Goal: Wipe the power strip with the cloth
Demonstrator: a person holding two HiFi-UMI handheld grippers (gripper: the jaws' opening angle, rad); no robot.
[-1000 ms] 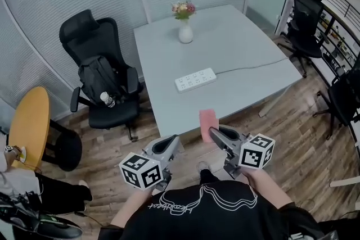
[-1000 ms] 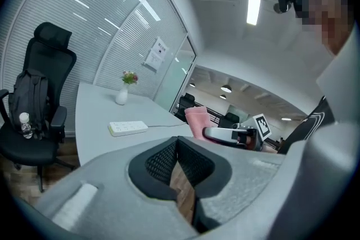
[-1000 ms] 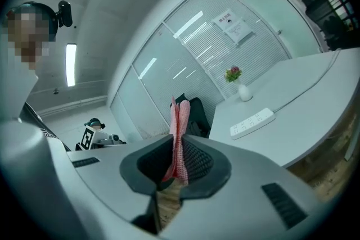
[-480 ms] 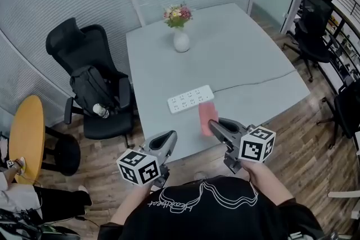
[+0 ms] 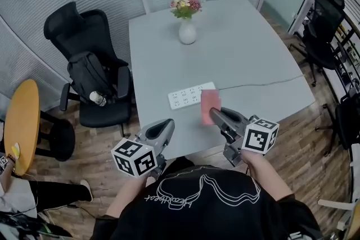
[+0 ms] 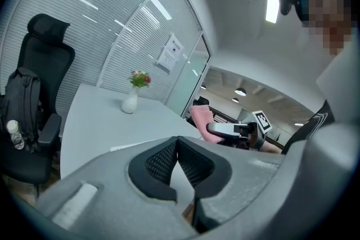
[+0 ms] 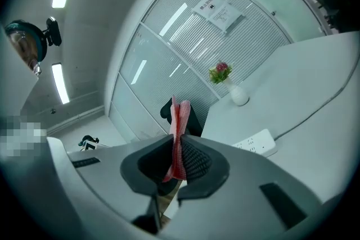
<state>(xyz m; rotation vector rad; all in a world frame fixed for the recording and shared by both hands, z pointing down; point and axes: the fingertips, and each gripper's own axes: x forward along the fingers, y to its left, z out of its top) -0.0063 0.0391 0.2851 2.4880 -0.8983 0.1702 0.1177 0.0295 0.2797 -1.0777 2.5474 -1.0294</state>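
A white power strip (image 5: 190,95) lies on the grey table (image 5: 225,48), its grey cable (image 5: 264,83) running off to the right. In the right gripper view the power strip (image 7: 257,142) shows beyond the jaws. My right gripper (image 5: 214,114) is shut on a pink cloth (image 5: 210,105), which hangs over the table's near edge just right of the strip. The cloth (image 7: 178,137) stands pinched between the dark pads. My left gripper (image 5: 165,126) hovers below the table edge, shut with nothing in it; its pads (image 6: 160,161) meet at the tips.
A white vase with flowers (image 5: 187,22) stands at the table's far side. A black office chair with a backpack and bottle (image 5: 93,78) is left of the table. A round yellow table (image 5: 22,121) sits far left. More black chairs (image 5: 323,36) are at the right.
Both grippers have come closer to the table. The pink cloth now overlaps the table's near edge beside the power strip, where a second ago it hung short of it.
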